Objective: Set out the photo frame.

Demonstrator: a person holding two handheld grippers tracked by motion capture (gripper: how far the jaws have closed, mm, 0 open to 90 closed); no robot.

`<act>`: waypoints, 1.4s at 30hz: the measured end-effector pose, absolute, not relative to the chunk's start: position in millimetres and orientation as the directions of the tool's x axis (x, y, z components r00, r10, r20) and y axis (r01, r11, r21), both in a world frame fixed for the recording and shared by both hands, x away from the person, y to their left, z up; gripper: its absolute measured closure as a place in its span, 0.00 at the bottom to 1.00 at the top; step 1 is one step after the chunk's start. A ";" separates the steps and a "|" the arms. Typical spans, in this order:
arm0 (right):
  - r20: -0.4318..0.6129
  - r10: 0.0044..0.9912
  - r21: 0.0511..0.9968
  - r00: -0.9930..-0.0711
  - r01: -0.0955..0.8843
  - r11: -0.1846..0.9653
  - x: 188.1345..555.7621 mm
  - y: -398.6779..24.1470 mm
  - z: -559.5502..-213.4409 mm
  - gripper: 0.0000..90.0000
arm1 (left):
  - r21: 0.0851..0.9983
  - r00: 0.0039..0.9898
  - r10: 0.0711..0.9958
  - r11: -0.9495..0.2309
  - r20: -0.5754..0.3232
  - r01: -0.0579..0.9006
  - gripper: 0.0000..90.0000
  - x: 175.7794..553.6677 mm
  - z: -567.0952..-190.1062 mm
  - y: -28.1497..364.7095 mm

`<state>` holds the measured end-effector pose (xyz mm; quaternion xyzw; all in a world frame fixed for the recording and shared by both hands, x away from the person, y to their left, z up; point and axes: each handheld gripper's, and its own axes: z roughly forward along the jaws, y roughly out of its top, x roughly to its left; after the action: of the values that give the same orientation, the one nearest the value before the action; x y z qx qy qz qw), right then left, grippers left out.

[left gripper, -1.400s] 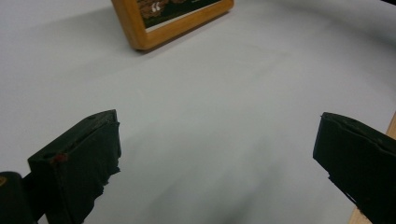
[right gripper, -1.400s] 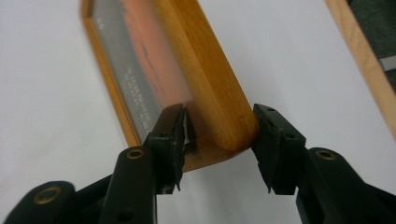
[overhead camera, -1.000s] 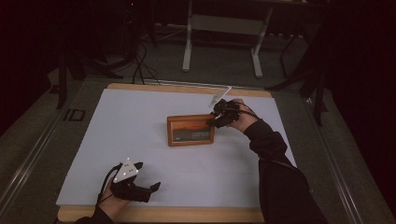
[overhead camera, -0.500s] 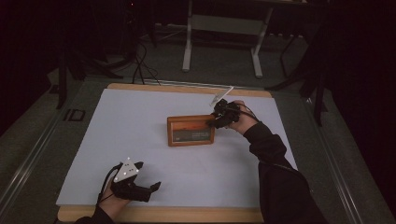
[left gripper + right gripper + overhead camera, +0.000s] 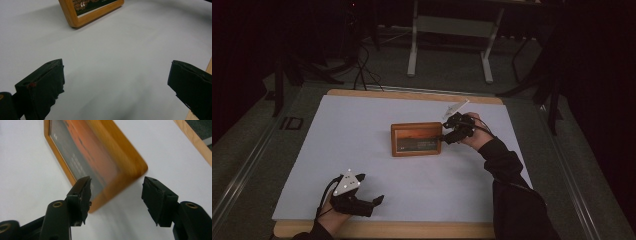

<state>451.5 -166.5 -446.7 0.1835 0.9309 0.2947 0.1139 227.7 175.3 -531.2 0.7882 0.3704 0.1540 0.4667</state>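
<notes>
A wooden picture frame (image 5: pixel 417 139) with an orange and dark picture rests in the middle of the white table cover (image 5: pixel 357 125). My right gripper (image 5: pixel 447 136) is at its right end. In the right gripper view the frame (image 5: pixel 100 157) looks blurred, and its corner sits between the jaws of the right gripper (image 5: pixel 116 195). Those jaws have just been opening, and the pads stand off the wood. My left gripper (image 5: pixel 372 189) rests near the front left edge, wide open. The left gripper (image 5: pixel 117 82) has nothing between its jaws, and the frame (image 5: pixel 92 12) lies far ahead of it.
A wooden table edge (image 5: pixel 387 230) borders the cover at the front. Behind the table stands a light metal stand (image 5: pixel 452 25) on dark carpet, with cables (image 5: pixel 362 65) on the floor at the back left. The person's dark sleeve (image 5: pixel 512 190) crosses the table's right side.
Little differs in the high view. The right hand has barely shifted at the frame's right end. The frame and the left gripper have kept their places.
</notes>
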 end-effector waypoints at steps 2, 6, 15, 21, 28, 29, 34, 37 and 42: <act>-0.093 0.415 0.596 -0.905 0.283 0.751 449.6 -174.3 -452.6 0.44 | 0.849 0.681 0.725 -0.294 -0.101 0.439 0.01 227.9 -531.0 175.2; -0.072 0.421 0.590 -0.904 0.301 0.749 448.6 -184.5 -466.6 0.50 | 0.848 0.681 0.726 -0.297 -0.097 0.438 0.01 227.7 -530.7 175.0; -0.070 0.483 0.533 -0.873 0.377 0.758 455.0 -188.3 -502.0 1.00 | 0.850 0.681 0.725 -0.292 -0.103 0.439 0.01 227.9 -530.7 175.3; -0.051 0.560 0.605 -0.827 0.421 0.676 455.6 -180.0 -514.0 1.00 | 0.851 0.682 0.724 -0.290 -0.104 0.438 0.01 227.6 -530.6 175.3; 0.004 0.587 0.671 -0.810 0.437 0.599 458.5 -177.1 -514.2 1.00 | 0.850 0.683 0.723 -0.292 -0.103 0.438 0.01 227.5 -530.8 175.2; 0.004 0.587 0.671 -0.810 0.437 0.599 458.5 -177.1 -514.2 1.00 | 0.850 0.683 0.723 -0.292 -0.103 0.438 0.01 227.5 -530.8 175.2; 0.030 0.583 0.661 -0.812 0.454 0.598 457.6 -178.7 -517.3 1.00 | 0.850 0.684 0.722 -0.295 -0.101 0.436 0.01 227.5 -530.7 174.9; 0.061 0.576 0.662 -0.815 0.465 0.588 456.2 -181.5 -519.0 1.00 | 0.849 0.685 0.722 -0.296 -0.100 0.437 0.01 227.6 -530.8 174.9; 0.075 0.566 0.666 -0.821 0.464 0.584 451.3 -184.5 -521.7 1.00 | 0.850 0.685 0.721 -0.293 -0.104 0.438 0.01 227.5 -530.6 174.2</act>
<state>451.3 -184.5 -521.7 0.2902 0.8870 0.3518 0.0726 227.5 174.2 -530.6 0.7898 0.3669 0.1516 0.4676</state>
